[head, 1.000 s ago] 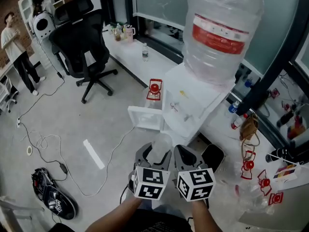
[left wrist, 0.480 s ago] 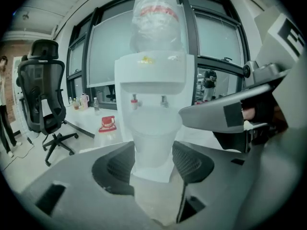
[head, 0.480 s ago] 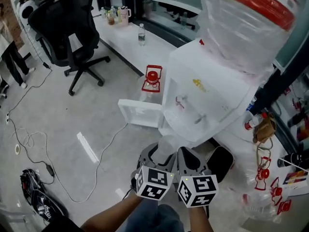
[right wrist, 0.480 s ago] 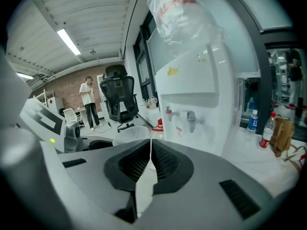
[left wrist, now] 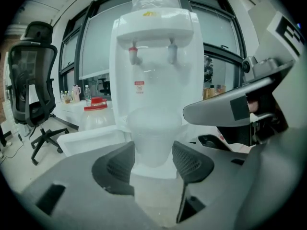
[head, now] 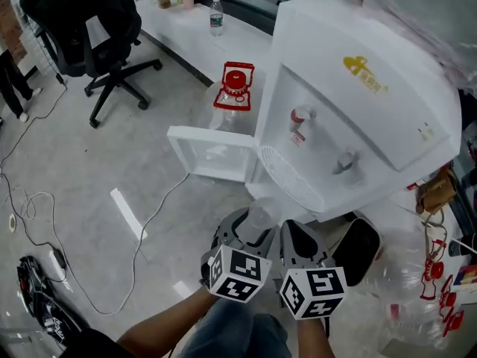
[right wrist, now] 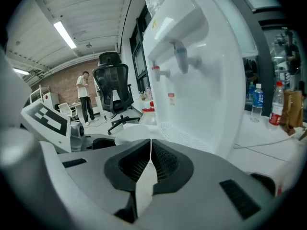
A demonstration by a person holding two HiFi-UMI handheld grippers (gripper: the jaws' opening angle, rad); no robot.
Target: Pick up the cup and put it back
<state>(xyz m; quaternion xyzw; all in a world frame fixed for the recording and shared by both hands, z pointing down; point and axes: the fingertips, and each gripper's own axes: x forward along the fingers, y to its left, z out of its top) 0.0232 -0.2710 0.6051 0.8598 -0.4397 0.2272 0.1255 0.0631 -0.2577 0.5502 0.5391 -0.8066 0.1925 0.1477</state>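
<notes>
A clear plastic cup (head: 258, 216) sits between the jaws of my left gripper (head: 250, 233), which is shut on it. In the left gripper view the cup (left wrist: 152, 131) is upright between the dark pads (left wrist: 192, 161) of the left gripper (left wrist: 153, 153), facing the white water dispenser (left wrist: 153, 56) and below its two taps (left wrist: 135, 53). My right gripper (head: 302, 241) hangs close beside the left one. In the right gripper view the right gripper (right wrist: 150, 153) is shut with nothing in it, and the dispenser (right wrist: 201, 80) stands just ahead to its right.
The dispenser's (head: 358, 103) lower door (head: 212, 154) stands open toward the floor. A red-capped jug (head: 232, 88) sits behind it. Nearby are a black office chair (head: 82, 21), floor cables (head: 141, 230) and a pair of shoes (head: 37, 304). Bottles and bags lie at the right (head: 436, 289).
Both grippers have sunk together with the cup still held. The view has dropped and come closer, so the dispenser's front with its taps now fills the upper right.
</notes>
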